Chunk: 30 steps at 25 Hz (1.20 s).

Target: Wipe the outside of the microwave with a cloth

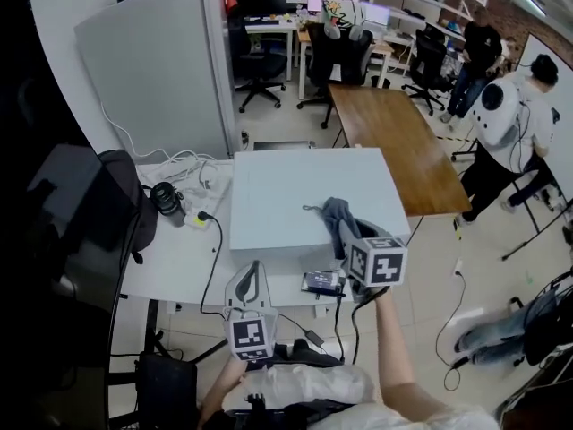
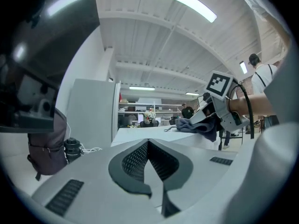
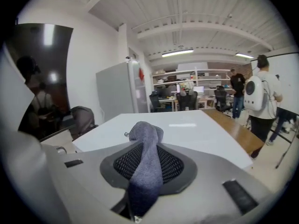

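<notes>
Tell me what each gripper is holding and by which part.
The right gripper grips the grey cloth, jaws shut across a bunched fold, one end poking out ahead. The left gripper holds nothing, jaws together.

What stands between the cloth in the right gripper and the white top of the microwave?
Nothing visible does. The right gripper holds the grey cloth over the near right part of the microwave top, which is bare around it. Whether the cloth touches the top I cannot tell.
</notes>
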Each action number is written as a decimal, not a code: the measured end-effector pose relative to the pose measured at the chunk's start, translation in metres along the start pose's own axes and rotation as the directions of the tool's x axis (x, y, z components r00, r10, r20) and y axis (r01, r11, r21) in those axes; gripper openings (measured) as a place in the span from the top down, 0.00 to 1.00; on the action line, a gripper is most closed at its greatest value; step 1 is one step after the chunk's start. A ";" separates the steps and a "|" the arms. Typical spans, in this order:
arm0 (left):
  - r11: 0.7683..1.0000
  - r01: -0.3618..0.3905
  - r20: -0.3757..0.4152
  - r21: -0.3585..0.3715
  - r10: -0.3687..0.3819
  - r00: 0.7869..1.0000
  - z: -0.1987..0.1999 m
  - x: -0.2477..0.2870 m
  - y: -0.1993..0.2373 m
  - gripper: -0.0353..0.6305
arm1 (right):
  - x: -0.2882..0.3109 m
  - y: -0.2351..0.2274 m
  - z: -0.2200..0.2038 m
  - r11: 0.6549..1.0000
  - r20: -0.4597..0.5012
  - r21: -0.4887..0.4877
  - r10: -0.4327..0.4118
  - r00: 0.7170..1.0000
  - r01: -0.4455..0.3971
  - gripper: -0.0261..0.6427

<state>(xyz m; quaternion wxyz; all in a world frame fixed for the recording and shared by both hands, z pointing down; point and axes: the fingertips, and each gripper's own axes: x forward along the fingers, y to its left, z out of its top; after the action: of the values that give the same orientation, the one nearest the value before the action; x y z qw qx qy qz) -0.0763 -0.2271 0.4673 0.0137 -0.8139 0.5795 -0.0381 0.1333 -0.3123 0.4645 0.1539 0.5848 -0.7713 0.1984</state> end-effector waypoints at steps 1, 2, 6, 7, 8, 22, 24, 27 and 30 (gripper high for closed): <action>1.000 0.001 -0.001 -0.002 -0.001 1.000 -0.001 0.002 -0.001 0.96 | -0.008 -0.024 -0.002 0.999 0.013 0.028 -0.036 0.999 0.036 0.78; 1.000 0.002 -0.001 -0.005 -0.002 1.000 -0.001 0.003 -0.003 0.96 | -0.016 -0.045 -0.003 0.996 0.028 0.054 -0.069 0.997 0.068 0.78; 1.000 0.003 0.000 -0.011 -0.003 1.000 -0.001 0.006 -0.010 0.96 | -0.048 -0.114 -0.009 0.975 0.096 0.137 -0.188 0.977 0.174 0.78; 1.000 0.005 -0.001 -0.013 -0.005 1.000 -0.001 0.007 -0.013 0.96 | -0.055 -0.127 -0.012 0.968 0.110 0.159 -0.211 0.971 0.192 0.78; 1.000 0.008 -0.001 -0.014 -0.008 1.000 -0.001 0.007 -0.015 0.96 | -0.061 -0.138 -0.015 0.962 0.121 0.183 -0.228 0.966 0.204 0.78; 0.996 -0.084 -0.011 -0.031 0.084 0.996 -0.005 -0.007 -0.029 0.96 | -0.092 -0.036 0.020 0.999 0.438 -0.032 0.046 0.898 -0.035 0.78; 0.993 -0.110 -0.021 -0.034 0.110 0.994 -0.009 -0.012 -0.025 0.96 | -0.091 0.006 0.020 0.984 0.471 -0.100 0.178 0.864 -0.148 0.78; 0.988 -0.152 -0.039 -0.041 0.151 0.988 -0.016 -0.023 -0.013 0.96 | -0.080 0.076 0.007 0.931 0.451 -0.223 0.362 0.816 -0.289 0.78; 0.984 -0.175 -0.048 -0.040 0.173 0.984 -0.019 -0.035 0.001 0.96 | -0.062 0.137 -0.004 0.887 0.403 -0.286 0.455 0.795 -0.363 0.78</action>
<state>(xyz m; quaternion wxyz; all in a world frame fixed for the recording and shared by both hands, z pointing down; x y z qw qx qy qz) -0.0897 -0.1944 0.4848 -0.0139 -0.7593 0.6493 -0.0419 0.0178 -0.2254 0.4218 -0.0232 0.4156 -0.9092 0.0072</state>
